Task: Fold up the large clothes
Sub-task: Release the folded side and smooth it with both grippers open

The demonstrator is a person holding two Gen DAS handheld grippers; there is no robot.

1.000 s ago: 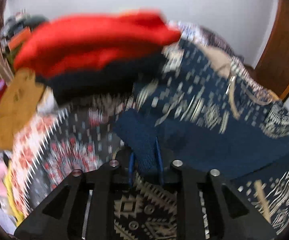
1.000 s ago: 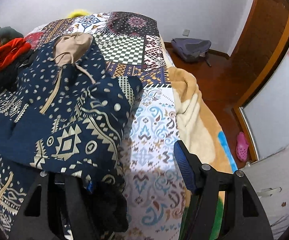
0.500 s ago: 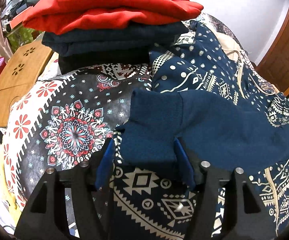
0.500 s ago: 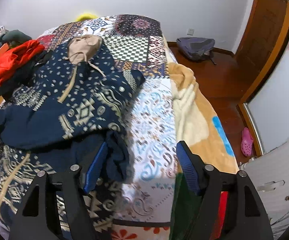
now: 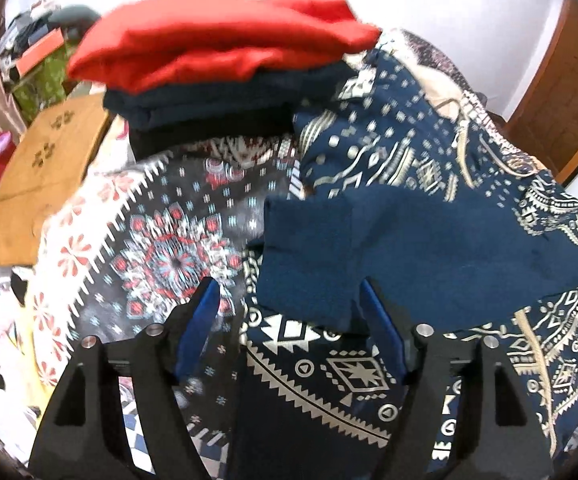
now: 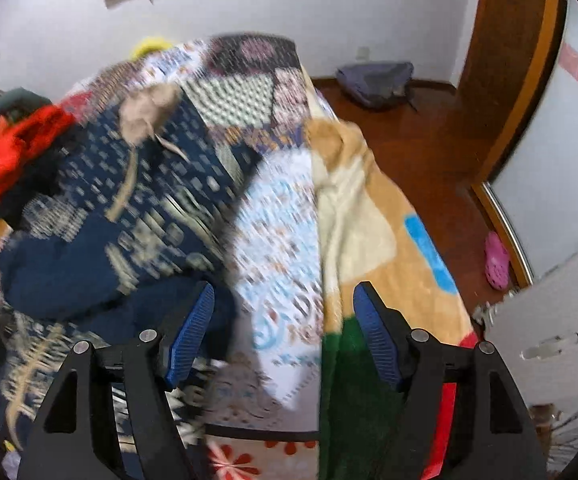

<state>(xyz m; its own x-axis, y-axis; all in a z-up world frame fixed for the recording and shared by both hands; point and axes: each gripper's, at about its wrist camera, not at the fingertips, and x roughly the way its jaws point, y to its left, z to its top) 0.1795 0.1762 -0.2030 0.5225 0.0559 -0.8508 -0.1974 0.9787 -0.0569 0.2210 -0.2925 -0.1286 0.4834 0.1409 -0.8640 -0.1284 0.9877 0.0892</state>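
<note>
A navy hoodie with a cream pattern (image 5: 417,168) lies on the bed, its sleeves folded across the body with the plain navy cuff (image 5: 309,276) nearest me. My left gripper (image 5: 289,300) is open, its blue pads either side of that cuff and apart from it. In the right wrist view the hoodie (image 6: 137,208) lies to the left, blurred, with its tan hood (image 6: 145,112) at the far end. My right gripper (image 6: 285,300) is open and empty above the bed at the hoodie's right edge.
A stack of folded clothes, red on top (image 5: 217,48), sits beyond the hoodie; it also shows in the right wrist view (image 6: 13,152). A patterned bedspread (image 5: 161,248) covers the bed, with a tan blanket (image 6: 373,216) at its right. A brown board (image 5: 45,176) lies left. Wooden floor (image 6: 441,144) lies right.
My left gripper has opened and let go of the navy cuff, which now lies on the hoodie. My right gripper has pulled back and swung right, off the hoodie's other sleeve.
</note>
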